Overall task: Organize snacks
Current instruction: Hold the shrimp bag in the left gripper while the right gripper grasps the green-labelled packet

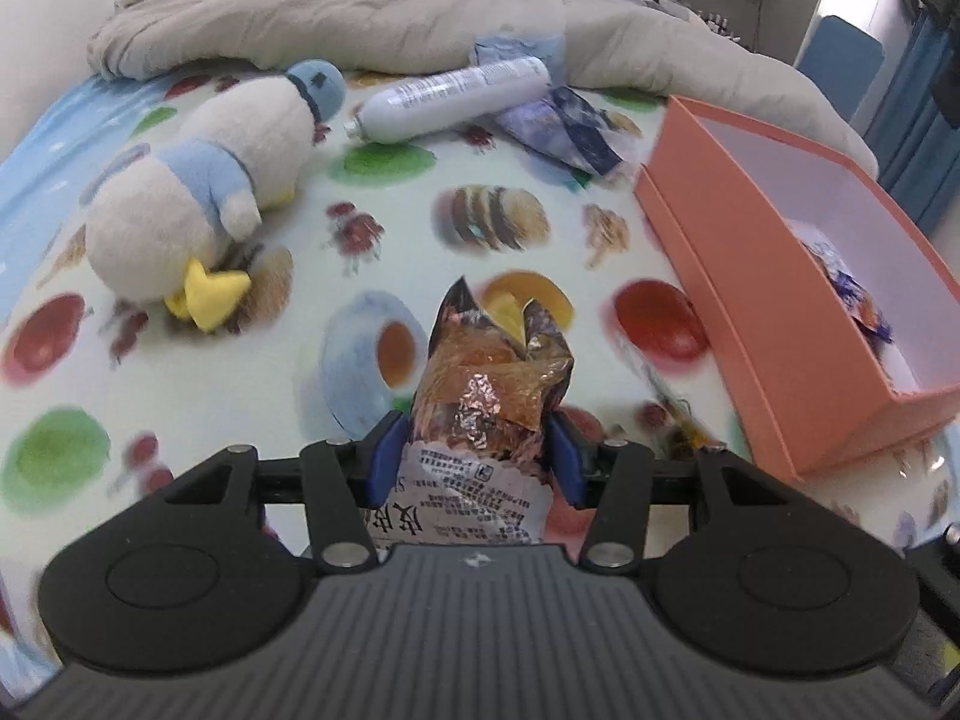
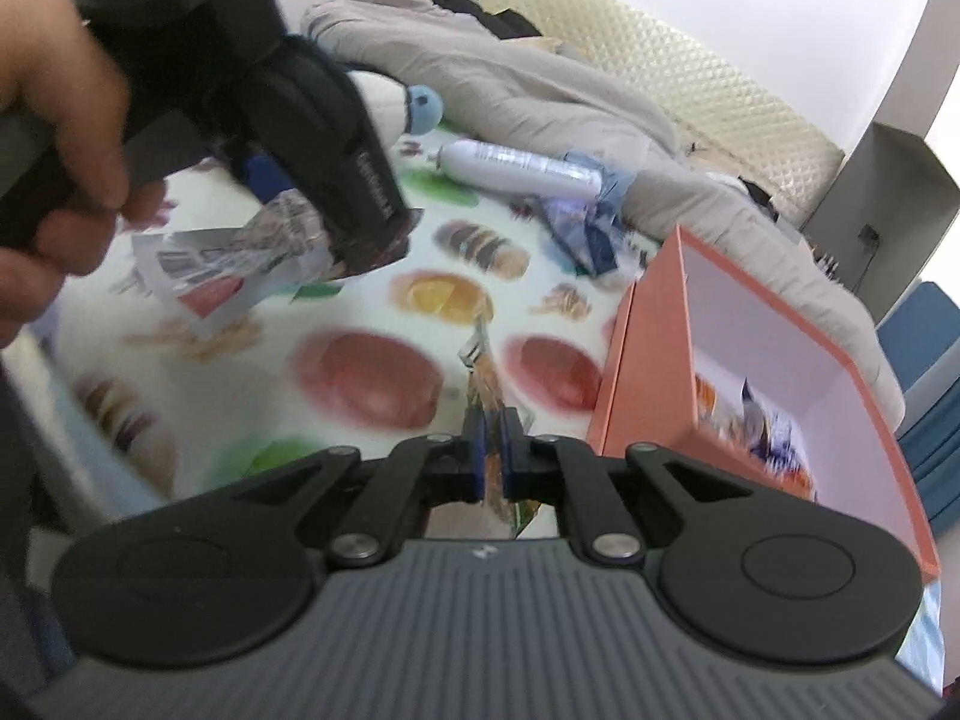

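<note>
My left gripper (image 1: 477,450) is shut on a brown foil snack packet (image 1: 492,384) and holds it above the food-print sheet; it also shows in the right wrist view (image 2: 336,222) with the packet (image 2: 264,246). My right gripper (image 2: 491,450) is shut on a thin orange snack wrapper (image 2: 483,384), just left of the orange box (image 2: 648,360). The open orange box (image 1: 750,312) stands at the right with several snack packets inside (image 1: 852,294). A blue snack packet (image 1: 564,132) lies on the sheet beyond it.
A white plush duck (image 1: 198,192) lies at the left. A white spray can (image 1: 456,96) lies at the back by a grey quilt (image 1: 360,6). The food-print sheet (image 1: 240,390) covers the bed.
</note>
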Demonstrator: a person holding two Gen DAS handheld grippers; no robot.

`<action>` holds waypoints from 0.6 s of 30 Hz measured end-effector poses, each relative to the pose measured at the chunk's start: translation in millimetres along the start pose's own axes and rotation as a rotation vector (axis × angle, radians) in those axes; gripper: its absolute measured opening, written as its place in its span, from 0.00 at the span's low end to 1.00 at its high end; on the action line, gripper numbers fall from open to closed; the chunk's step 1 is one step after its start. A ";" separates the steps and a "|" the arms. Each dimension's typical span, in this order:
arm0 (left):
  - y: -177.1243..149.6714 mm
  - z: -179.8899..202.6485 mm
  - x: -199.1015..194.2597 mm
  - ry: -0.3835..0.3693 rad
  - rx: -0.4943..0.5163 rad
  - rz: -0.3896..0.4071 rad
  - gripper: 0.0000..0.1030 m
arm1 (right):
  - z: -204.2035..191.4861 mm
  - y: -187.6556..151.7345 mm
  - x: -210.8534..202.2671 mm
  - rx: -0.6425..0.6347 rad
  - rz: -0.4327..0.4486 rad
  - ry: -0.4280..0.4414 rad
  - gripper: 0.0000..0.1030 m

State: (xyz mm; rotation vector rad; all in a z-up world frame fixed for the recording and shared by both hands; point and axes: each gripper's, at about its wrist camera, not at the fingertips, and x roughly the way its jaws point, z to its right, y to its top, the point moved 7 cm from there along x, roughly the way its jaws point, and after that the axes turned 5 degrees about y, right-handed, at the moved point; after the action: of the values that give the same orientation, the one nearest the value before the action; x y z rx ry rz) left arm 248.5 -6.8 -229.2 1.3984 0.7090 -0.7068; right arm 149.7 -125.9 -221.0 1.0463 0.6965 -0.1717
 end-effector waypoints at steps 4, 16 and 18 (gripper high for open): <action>-15.0 5.7 2.0 -0.023 -0.035 -0.010 0.55 | -1.4 -15.2 -11.3 0.029 -0.007 0.017 0.07; -10.3 8.2 -7.1 -0.032 -0.010 0.029 0.91 | 20.6 -40.1 -14.4 0.384 -0.034 0.171 0.63; -12.4 1.8 -6.7 -0.049 -0.047 0.007 0.91 | 22.7 -42.6 -19.8 0.438 -0.008 0.177 0.87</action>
State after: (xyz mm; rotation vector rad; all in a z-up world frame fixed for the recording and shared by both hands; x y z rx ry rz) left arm 234.6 -9.0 -231.4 1.3360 0.6784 -0.7126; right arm 125.4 -170.3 -233.3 1.4905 0.8445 -0.2478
